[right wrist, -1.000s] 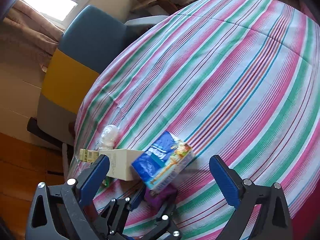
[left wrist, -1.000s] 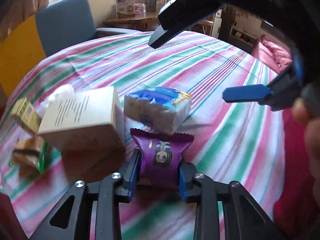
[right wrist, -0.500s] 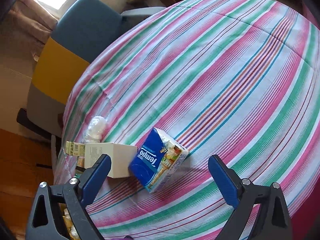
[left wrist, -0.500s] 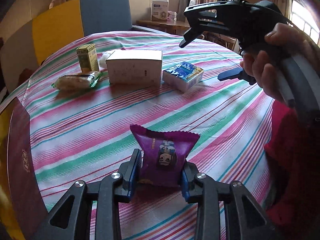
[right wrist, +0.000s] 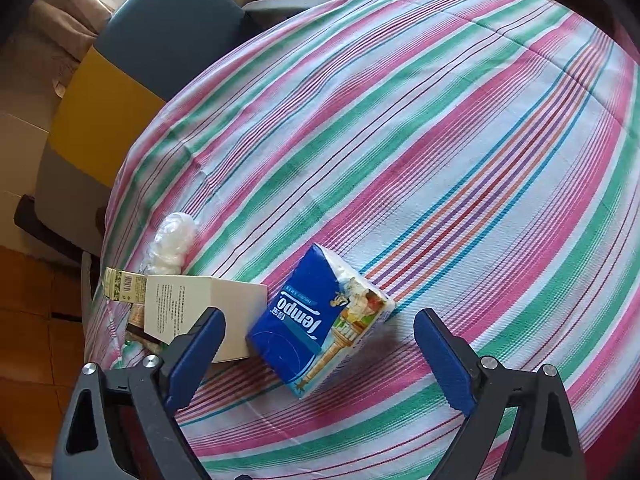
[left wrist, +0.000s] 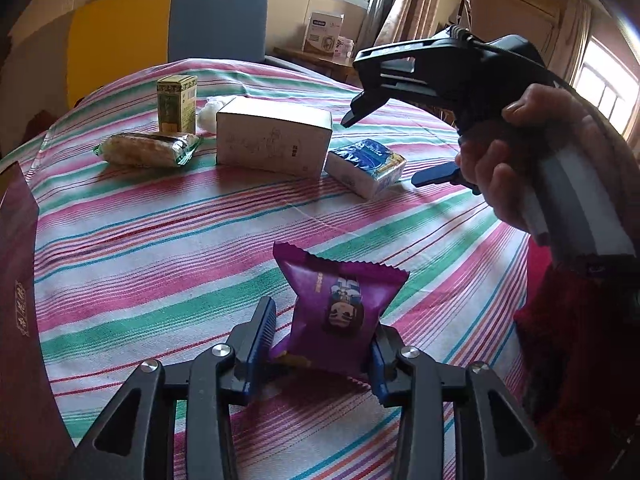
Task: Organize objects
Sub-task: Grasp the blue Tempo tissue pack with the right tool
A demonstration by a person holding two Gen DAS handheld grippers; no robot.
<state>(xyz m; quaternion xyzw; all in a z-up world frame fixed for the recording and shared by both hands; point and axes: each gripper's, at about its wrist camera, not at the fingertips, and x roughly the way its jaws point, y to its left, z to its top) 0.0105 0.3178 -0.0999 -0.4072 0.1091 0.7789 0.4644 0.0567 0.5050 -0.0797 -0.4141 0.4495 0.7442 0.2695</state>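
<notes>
The left wrist view sits low and close over the striped tabletop point(left wrist: 160, 240), looking forward and slightly down along its jaws toward the far windows and the blue and yellow chair point(left wrist: 168, 28). The right wrist view hangs higher and looks steeply down at the same cloth. Both share the blue rectangular tissue pack point(left wrist: 366, 166) point(right wrist: 320, 320), the white cardboard box point(left wrist: 274, 142) point(right wrist: 200, 312) and the small green carton point(left wrist: 176, 102) point(right wrist: 120, 282). The left view also sees the right gripper point(left wrist: 380, 152) from the side.
</notes>
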